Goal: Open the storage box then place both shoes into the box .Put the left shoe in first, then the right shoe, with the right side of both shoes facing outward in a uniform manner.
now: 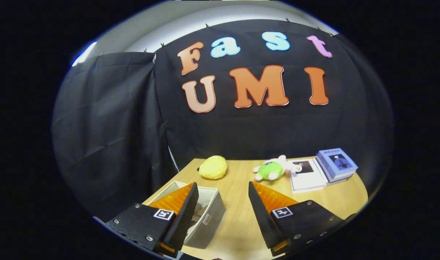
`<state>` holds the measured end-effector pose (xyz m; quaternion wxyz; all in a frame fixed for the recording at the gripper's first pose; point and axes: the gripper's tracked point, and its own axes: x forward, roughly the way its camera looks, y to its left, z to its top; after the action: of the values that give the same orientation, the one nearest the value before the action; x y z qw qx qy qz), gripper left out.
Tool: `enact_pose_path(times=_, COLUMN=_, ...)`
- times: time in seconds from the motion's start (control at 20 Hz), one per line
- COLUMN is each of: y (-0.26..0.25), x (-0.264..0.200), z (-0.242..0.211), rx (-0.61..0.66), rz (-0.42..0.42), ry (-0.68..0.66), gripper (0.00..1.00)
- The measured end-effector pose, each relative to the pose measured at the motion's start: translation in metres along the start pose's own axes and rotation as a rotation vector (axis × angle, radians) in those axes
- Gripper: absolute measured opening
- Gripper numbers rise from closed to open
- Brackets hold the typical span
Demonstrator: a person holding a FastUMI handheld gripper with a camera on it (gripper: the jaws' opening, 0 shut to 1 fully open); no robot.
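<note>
gripper spread wide, holding nothing | storage box (lid off) under its left finger | on table

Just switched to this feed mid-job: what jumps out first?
The tool hangs open above the wooden table, nothing between its fingers. Under its left finger sits a pale fabric storage box, its top open. Beyond the fingers lie a yellow plush, a green-and-white plush toy and a blue book on white papers.
</note>
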<state>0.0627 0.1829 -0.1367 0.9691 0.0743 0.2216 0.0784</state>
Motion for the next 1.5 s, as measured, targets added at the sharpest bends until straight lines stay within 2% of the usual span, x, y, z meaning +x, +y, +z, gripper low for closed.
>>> enact_pose_path(times=0.3, y=-0.038, x=-0.057, z=0.042, rx=-0.104, rz=-0.028, ry=-0.226, gripper=0.90)
enact_pose_path(times=0.5, y=-0.057, x=-0.094, z=0.057, rx=-0.205, rz=0.006, ry=-0.354, gripper=0.95)
enact_pose_path(times=0.75, y=-0.104, x=-0.108, z=0.048, rx=-0.254, rz=-0.100, ry=-0.410, gripper=0.98)
enact_pose_path(times=1.0, y=-0.122, x=-0.122, z=0.049, rx=-0.242, rz=-0.126, ry=-0.517, gripper=0.99)
enact_pose_path(times=1.5, y=-0.126, x=-0.124, z=0.050, rx=-0.236, rz=-0.133, ry=-0.546, gripper=0.99)
